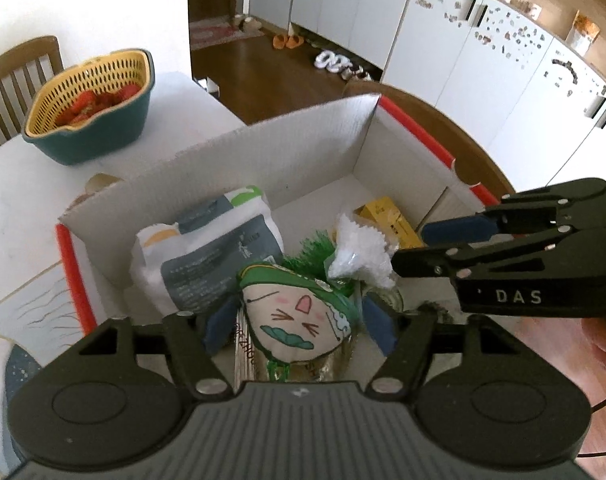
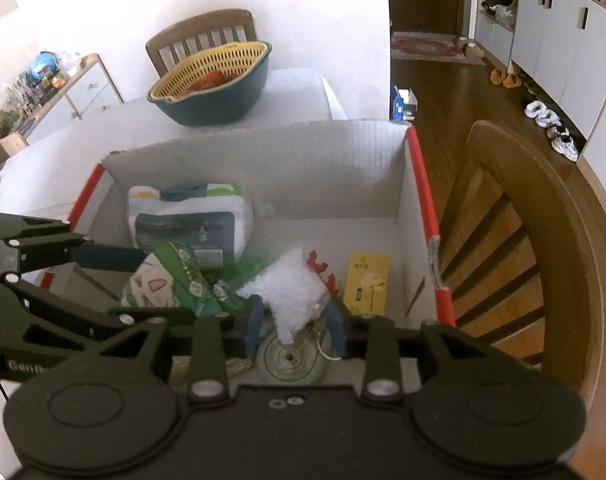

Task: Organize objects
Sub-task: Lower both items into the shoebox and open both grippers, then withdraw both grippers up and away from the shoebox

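The left gripper (image 1: 299, 330) gapes around the face pouch (image 1: 299, 316); the right gripper (image 2: 297, 326) loosely brackets the white fluffy toy (image 2: 293, 292).

Left wrist view: mounted just behind the left gripper (image 1: 299, 330), tilted steeply down, close above the white box (image 1: 303, 148), far wall toward 12 o'clock. Right wrist view: same steep downward tilt from behind the right gripper (image 2: 297, 326), equally near. Shared by both: the box interior, the yellow basket (image 2: 211, 68) toward 11 o'clock, the shoe-lined cabinets toward 2 o'clock.
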Motion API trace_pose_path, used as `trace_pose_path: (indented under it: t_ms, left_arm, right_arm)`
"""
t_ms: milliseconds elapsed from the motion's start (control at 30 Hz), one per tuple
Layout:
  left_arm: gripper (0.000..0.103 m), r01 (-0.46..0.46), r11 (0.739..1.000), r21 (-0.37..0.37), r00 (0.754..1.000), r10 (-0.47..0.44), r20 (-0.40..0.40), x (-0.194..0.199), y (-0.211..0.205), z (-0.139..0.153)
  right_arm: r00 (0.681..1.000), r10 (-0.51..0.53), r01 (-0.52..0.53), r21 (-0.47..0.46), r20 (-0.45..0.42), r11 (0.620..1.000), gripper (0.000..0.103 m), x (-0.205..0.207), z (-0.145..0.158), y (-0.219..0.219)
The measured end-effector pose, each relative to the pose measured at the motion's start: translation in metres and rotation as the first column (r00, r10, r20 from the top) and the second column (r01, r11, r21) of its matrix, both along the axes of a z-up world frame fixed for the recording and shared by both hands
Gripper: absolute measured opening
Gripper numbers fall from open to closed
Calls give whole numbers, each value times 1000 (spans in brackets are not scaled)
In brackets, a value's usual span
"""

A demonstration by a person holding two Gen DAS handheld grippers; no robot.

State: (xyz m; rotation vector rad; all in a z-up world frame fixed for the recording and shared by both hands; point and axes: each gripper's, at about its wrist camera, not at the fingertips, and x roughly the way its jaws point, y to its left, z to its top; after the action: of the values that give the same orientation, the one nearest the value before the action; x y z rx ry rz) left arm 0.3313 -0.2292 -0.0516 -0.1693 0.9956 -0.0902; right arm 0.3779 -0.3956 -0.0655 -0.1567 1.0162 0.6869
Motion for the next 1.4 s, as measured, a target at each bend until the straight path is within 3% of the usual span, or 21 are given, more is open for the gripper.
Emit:
trace_pose_path:
  t_ms: [533, 600, 667, 833, 933, 1000, 1100, 1400]
  left_arm:
    - [80, -46, 999, 12, 985, 44, 166, -52, 25, 47]
    - [88, -47, 999, 12, 983, 44, 181, -57, 29, 51]
    - [89, -51, 999, 18, 978, 46, 205, -64, 33, 54]
    - [91, -53, 999, 3, 972, 51, 229, -78, 45, 57]
    - [91, -47, 999, -16, 971, 50, 236, -86, 53, 57]
    - [103, -42, 999, -20, 968, 46, 246, -91, 56, 58]
    - [103, -27, 999, -33, 964, 35, 264, -99, 60, 60]
    - [103, 5, 1000, -14, 957, -1, 290, -119, 68, 63]
  right_arm:
    - [996, -58, 51, 97, 74, 994, 57, -49, 44, -10]
    - [993, -68, 58, 101, 98, 993, 62, -57, 48, -7]
    - [991, -76, 64, 105, 112, 992, 64, -65, 51, -4]
    - [984, -123, 105, 132, 131, 986, 70, -83, 57, 2]
    - [978, -156, 133, 163, 136, 978, 80, -93, 61, 3]
    - [974, -181, 155, 181, 139, 971, 85, -100, 64, 3]
    - [964, -221, 189, 200, 147, 961, 95, -111, 66, 3]
    - [946, -261, 218, 219, 193, 951, 102, -145, 71, 11]
